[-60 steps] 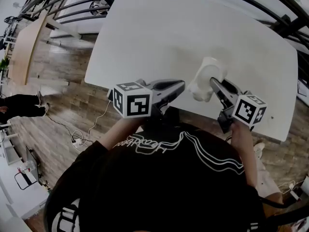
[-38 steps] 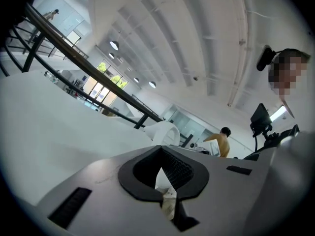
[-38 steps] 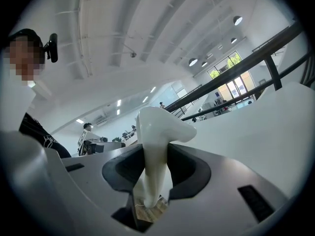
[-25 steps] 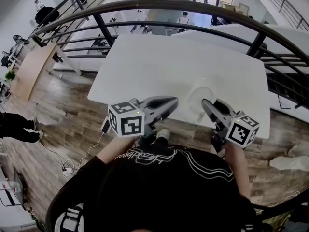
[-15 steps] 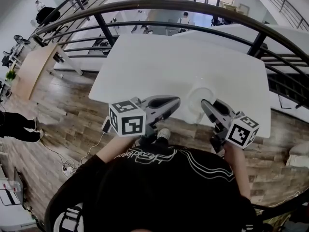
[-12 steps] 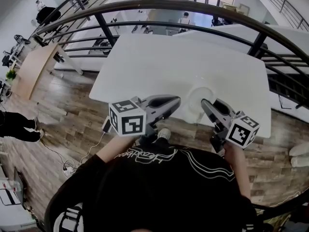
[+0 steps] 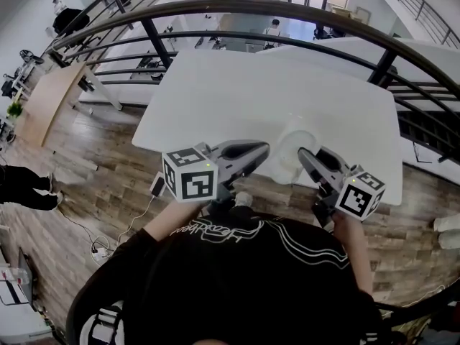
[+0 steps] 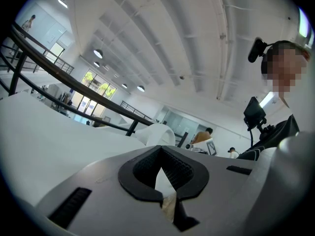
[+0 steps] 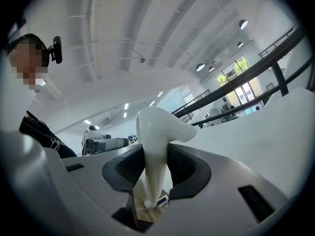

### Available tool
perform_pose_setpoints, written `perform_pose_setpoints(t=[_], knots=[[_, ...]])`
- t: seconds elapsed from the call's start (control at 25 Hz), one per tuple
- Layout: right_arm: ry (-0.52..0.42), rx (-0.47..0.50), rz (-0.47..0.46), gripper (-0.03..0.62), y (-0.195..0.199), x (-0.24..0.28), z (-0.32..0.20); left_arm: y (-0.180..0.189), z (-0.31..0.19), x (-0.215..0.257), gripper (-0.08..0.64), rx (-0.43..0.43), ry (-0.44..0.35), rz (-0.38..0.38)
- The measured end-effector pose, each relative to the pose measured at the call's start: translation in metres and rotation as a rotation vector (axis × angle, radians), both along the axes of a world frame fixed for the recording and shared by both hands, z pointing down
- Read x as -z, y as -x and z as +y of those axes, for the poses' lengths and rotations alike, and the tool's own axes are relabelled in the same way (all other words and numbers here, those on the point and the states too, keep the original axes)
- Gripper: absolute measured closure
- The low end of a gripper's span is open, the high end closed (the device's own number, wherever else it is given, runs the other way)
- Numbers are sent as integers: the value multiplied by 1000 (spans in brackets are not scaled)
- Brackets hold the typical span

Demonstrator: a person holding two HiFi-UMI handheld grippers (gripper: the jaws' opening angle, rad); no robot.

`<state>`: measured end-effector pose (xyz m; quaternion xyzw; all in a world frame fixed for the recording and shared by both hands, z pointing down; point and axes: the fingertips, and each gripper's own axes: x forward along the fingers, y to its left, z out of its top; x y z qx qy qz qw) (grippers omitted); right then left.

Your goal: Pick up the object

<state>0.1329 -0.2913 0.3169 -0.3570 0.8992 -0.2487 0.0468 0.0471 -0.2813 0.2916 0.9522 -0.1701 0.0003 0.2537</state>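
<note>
- At the near edge of the table [image 7: 273,92], we see the white cup [image 7: 296,139] held in the right gripper [image 7: 305,154]. Its fingers [image 9: 189,167] are closed on the cup's thin wall.
- The grip takes the wall only, with the flared rim above the pads. We judge the cup could pivot or slide out if the hand tilts or jerks.
- Wood floor [image 7: 93,157] shows below the cup in the right gripper view, so a slip may send it past the table. It looks breakable.
- The left gripper [image 7: 263,148] has its fingers together with nothing between them, near the cup but apart from it. It cannot catch a fall, and a sideways nudge could knock the cup loose.
- Easing the squeeze too soon would release it.
</note>
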Motion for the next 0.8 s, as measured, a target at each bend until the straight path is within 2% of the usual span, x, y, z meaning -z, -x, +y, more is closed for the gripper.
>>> perform_pose_setpoints(t=[0.8], knots=[[7, -1, 0, 462, -1, -7, -7, -3, -10, -9, 554, -9, 17, 15]])
